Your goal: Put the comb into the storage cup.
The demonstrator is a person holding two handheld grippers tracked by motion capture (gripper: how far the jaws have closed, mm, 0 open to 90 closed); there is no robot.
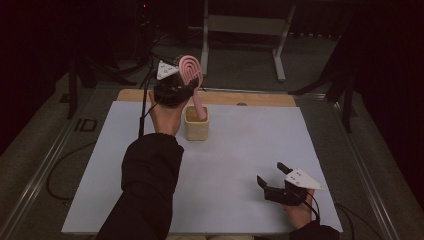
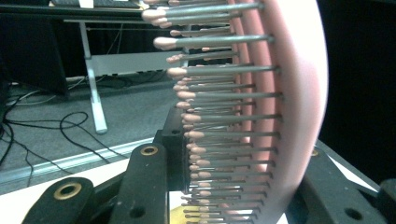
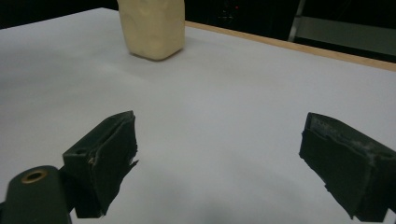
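The left gripper (image 1: 186, 89) is raised over the far left part of the bench (image 1: 235, 165), its jaws closed on a pink hairbrush (image 1: 191, 75); the brush stands nearly upright, its oval head up beside the grey three-cornered plate (image 1: 166, 70) and its handle running down into a cream square holder (image 1: 197, 125); whether the handle touches the holder's bottom cannot be told. In the left gripper view the hairbrush (image 2: 285, 112) is seen edge on between the two black jaws, its pink back to the right and rows of grey bristles with pink tips pointing left; a patch of yellow shows below the bristles at the bottom edge. The holder stands on the white sheet that covers the bench, just right of the person's left hand (image 1: 165, 117), whose dark sleeve (image 1: 145, 190) comes up from the near edge.

The right gripper (image 1: 272, 175) rests low at the near right of the bench, well apart from the holder, its jaws spread wide with nothing between them; the right gripper view looks across bare white sheet to the holder (image 3: 152, 28) at the far left, with the bench's wooden far edge (image 3: 289, 46) behind.

No brand, label or writing can be read on the brush, the holder or the grippers.
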